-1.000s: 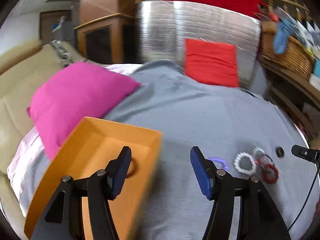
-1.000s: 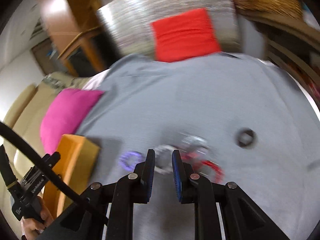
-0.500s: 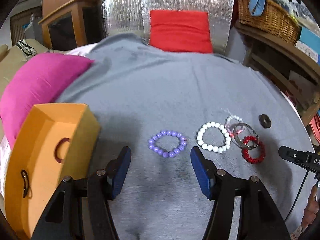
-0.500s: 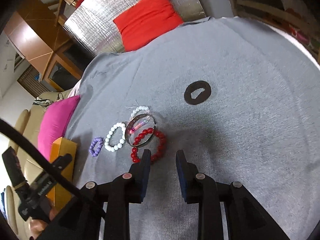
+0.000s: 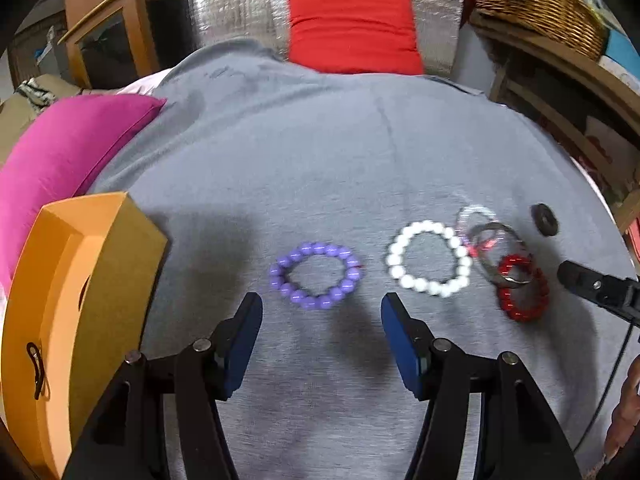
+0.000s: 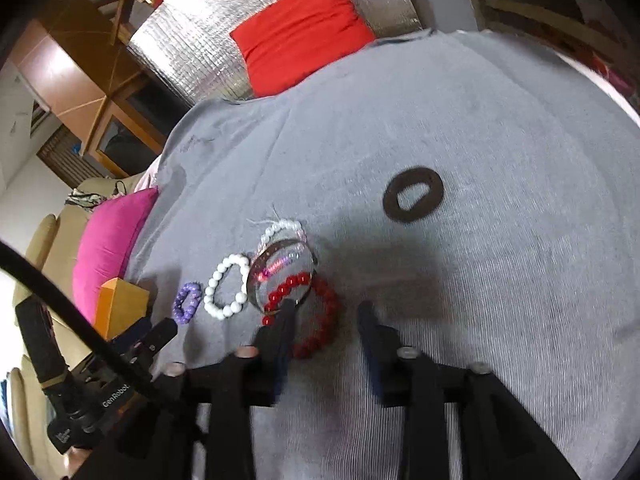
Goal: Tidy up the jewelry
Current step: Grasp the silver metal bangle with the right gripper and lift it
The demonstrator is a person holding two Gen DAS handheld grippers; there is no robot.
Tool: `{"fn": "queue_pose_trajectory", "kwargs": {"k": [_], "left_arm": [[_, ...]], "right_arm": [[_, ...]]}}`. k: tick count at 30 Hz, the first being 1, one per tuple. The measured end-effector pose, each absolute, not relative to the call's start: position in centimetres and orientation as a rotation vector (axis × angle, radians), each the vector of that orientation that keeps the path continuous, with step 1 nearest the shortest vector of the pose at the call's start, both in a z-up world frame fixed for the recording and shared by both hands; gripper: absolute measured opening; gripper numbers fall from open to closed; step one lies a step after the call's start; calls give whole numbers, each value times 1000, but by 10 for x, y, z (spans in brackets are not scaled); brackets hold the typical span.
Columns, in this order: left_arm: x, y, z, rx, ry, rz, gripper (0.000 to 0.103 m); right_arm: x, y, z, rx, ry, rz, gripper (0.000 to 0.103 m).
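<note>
Evidently the pick-up step is beginning: the left gripper (image 5: 322,312) hangs open just short of the purple bracelet (image 5: 315,276) mid-blanket, while the right gripper (image 6: 326,312), jaws just widened and empty, nears the red bracelet (image 6: 310,316). Next, each must straddle its beads, close, then carry toward the orange box (image 5: 86,300) at the blanket's left edge.

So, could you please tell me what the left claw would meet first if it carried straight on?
Probably the purple bead bracelet, lying just ahead of the open left claw on the grey cloth; depth is unclear.
</note>
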State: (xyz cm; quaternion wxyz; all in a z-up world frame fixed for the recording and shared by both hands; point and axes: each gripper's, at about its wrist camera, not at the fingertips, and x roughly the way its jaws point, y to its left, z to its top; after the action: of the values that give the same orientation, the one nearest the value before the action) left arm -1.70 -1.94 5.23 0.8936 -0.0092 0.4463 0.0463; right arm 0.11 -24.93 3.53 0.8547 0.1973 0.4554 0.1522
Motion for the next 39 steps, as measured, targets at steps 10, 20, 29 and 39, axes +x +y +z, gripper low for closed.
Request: {"fn": "queue_pose_trajectory", "kwargs": {"k": [10,20,29,39], "left_arm": [[-11,9,40,-55,986,107,63],[2,13,29,-144,1021,61,63],[5,7,28,-152,1023,44,63],[-2,0,37,-152,996,20,63]], "right_arm": [[25,-210,30,299,911,364,71],[31,-185,24,203,872,330,76],[28,-173,23,95,845,316,63],[9,-218,45,168,822,312,63]]}}
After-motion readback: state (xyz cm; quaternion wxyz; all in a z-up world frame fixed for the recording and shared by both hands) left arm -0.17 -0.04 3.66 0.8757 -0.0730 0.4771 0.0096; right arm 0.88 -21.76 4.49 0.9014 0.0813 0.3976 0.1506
